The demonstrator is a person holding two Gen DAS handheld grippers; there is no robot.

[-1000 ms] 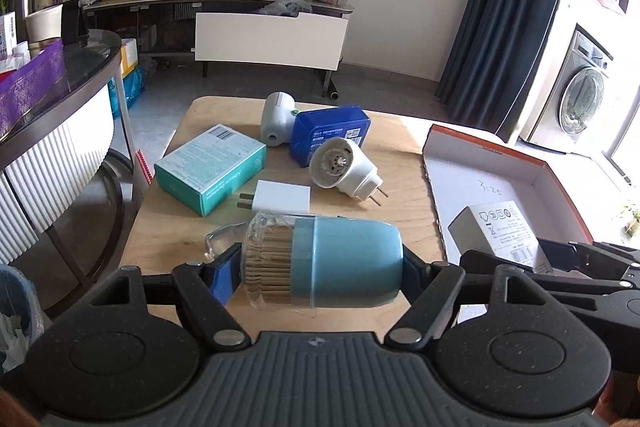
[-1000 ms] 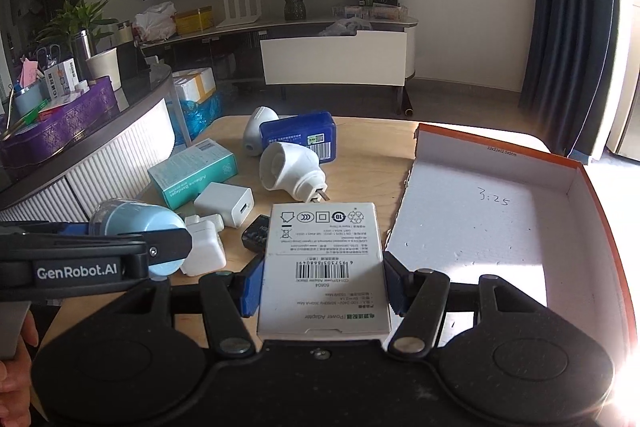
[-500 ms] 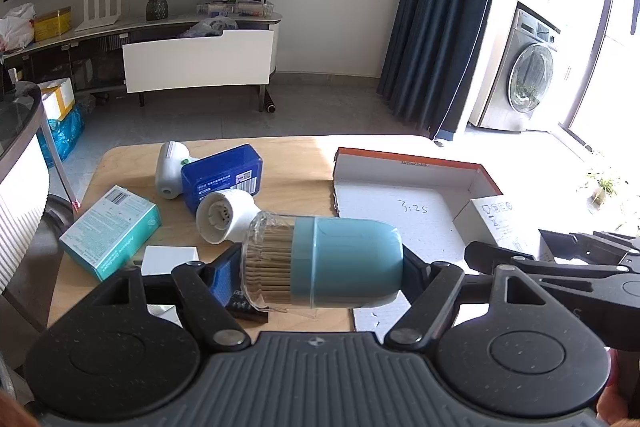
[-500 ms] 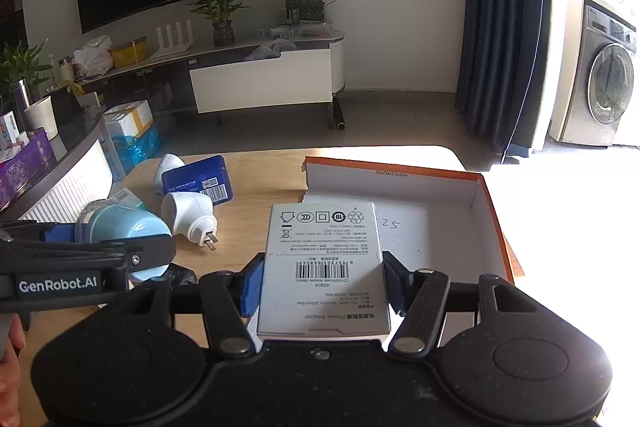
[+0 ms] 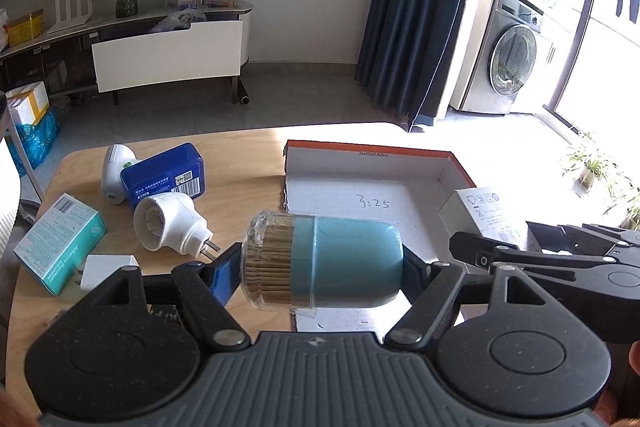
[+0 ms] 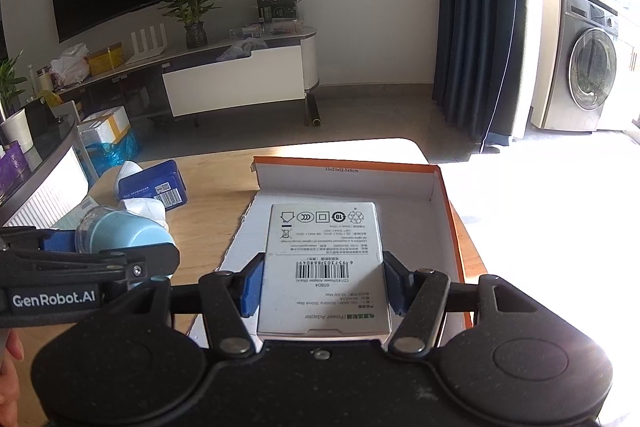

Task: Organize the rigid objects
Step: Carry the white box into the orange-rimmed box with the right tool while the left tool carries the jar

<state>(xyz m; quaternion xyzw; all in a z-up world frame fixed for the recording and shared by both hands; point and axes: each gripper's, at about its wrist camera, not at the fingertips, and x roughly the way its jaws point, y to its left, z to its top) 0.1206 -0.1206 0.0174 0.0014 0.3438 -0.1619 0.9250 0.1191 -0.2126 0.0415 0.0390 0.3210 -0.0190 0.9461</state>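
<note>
Both claws are swinging over the orange-rimmed box (image 5: pixel 460 163), the left claw (image 5: pixel 320 263) pinching the toothpick jar (image 5: pixel 324 261) and the right claw (image 6: pixel 324 287) pinching the white adapter box (image 6: pixel 324 259); dropped on its side, the round jar is likely rolling.

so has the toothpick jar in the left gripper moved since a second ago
Yes. The toothpick jar, earlier over bare tabletop, now hangs at the orange box's left edge, having shifted right.

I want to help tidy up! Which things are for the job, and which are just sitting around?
For the job:
- blue toothpick jar with clear end, in left gripper
- white power adapter box, in right gripper
- orange-edged white cardboard tray

Just sitting around:
- silver washing machine
- potted green plant
</note>
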